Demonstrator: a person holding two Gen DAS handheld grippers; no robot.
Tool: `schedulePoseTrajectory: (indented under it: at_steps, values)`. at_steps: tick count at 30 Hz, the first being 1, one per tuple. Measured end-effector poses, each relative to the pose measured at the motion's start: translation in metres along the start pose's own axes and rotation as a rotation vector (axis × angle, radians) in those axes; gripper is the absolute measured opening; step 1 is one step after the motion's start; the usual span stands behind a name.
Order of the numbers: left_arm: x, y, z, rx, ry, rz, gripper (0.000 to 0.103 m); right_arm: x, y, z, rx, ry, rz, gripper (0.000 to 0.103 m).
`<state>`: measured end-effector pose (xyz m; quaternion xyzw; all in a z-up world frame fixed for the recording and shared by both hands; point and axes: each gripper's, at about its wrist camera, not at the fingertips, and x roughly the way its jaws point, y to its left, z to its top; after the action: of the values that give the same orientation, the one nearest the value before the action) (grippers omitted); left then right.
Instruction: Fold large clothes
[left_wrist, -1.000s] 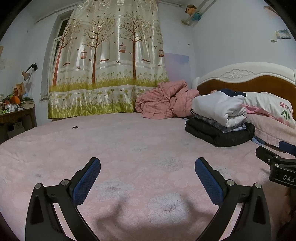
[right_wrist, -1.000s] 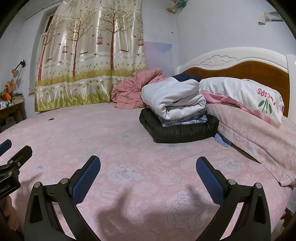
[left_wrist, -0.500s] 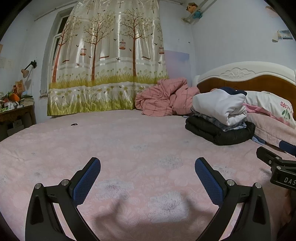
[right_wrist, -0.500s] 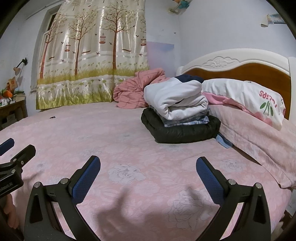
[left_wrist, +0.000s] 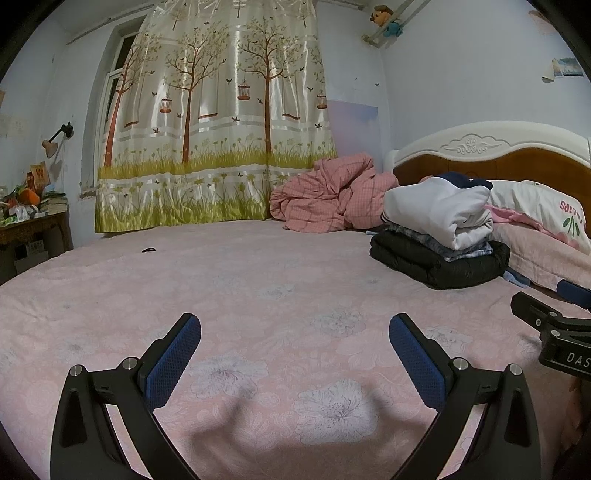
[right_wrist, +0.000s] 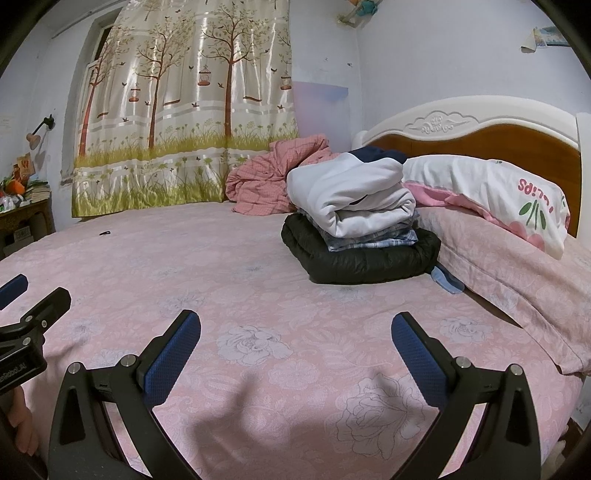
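While both the left gripper (left_wrist: 294, 338) and right gripper (right_wrist: 295, 336) gape wide and empty, three soft folded garments (right_wrist: 356, 229) stack at right of centre: puffy black, plaid, smooth white.

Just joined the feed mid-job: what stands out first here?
A stack of folded clothes sits on the pink bedsheet near the pillows, white garment on top, black one beneath. Behind it, a crumpled pink quilt lies below the tree-print curtain. Both grippers hover open and empty.

Dim, cool indoor light in both views. Glare streaks the curtain (left_wrist: 218, 122) at upper centre. Soft shadows lie on the bed (left_wrist: 258, 295) at the lower frame edge. Fisheye bending and black vignette mark the corners. Focus is sharp.
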<state>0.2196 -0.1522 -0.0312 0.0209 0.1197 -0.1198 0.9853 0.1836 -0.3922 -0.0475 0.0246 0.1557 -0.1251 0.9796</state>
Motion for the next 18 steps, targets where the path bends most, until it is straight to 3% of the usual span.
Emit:
schedulePoseTrajectory:
  at_steps: [18]
  values:
    - [-0.0009,0.0025,0.0000,0.000,0.004,-0.002,0.103,0.0028,-0.0005,0.0001,-0.001,0.002,0.004,0.102]
